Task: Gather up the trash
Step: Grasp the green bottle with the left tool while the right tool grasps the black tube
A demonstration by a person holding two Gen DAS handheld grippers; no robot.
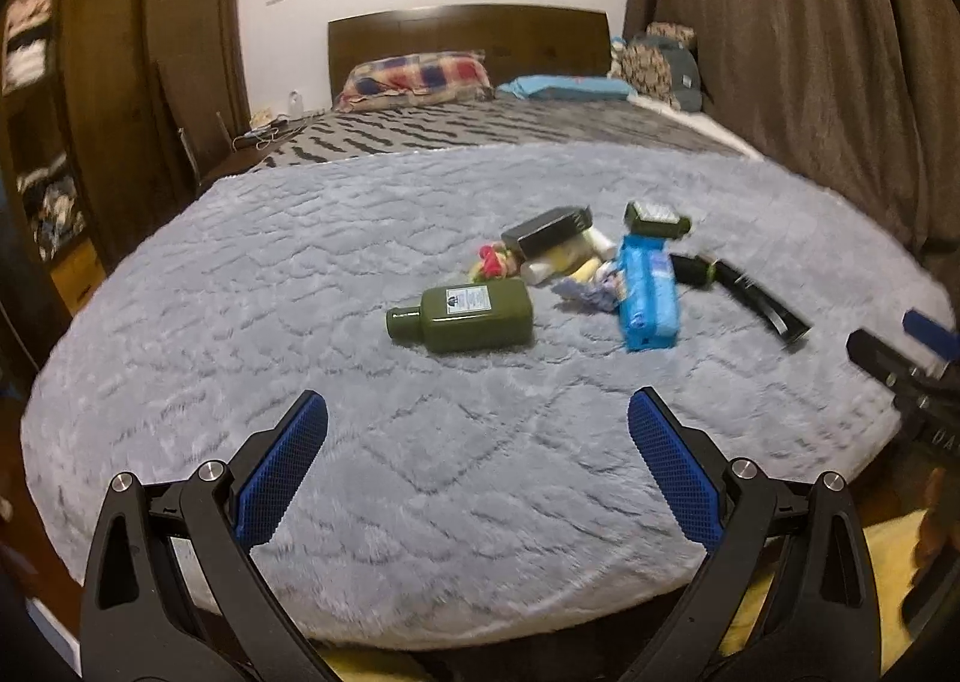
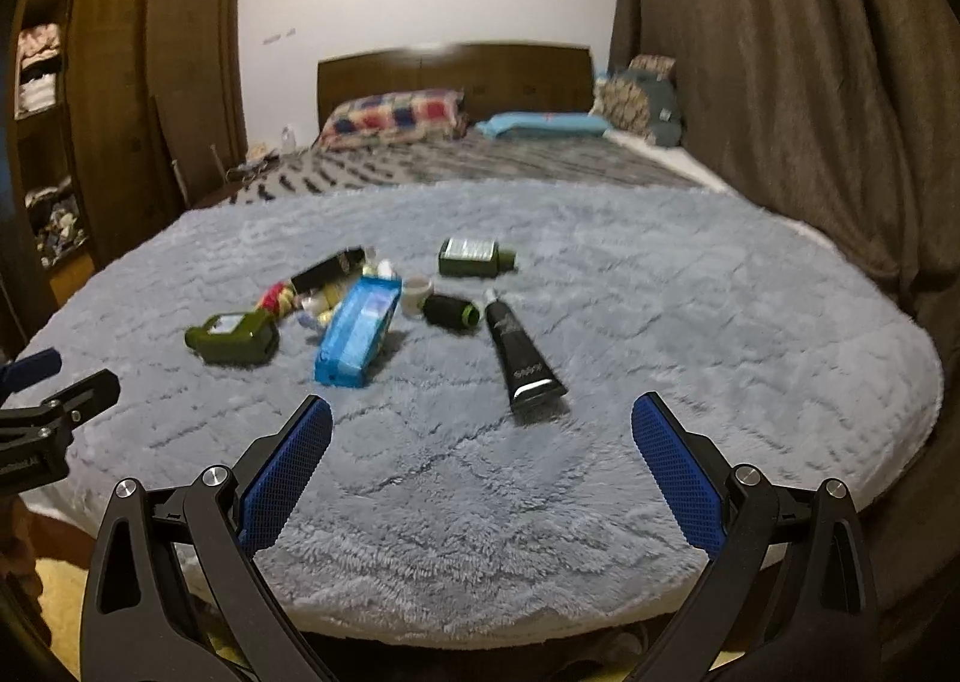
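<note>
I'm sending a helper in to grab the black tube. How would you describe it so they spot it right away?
On the grey fluffy blanket covering the foot of the bed lies a small cluster of trash. The black tube lies at the cluster's right edge, nearest the right tongs. It is the only long, flat black item with a silver crimped end, unlike the green bottles and the blue packet.

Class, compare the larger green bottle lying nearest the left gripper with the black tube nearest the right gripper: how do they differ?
The green bottle is squat, boxy and olive with a round cap; the black tube is slim, flat and black with a silver crimped end. The bottle carries a pale label panel; the tube shows small pale lettering. Both lie on their sides on the grey blanket.
</note>
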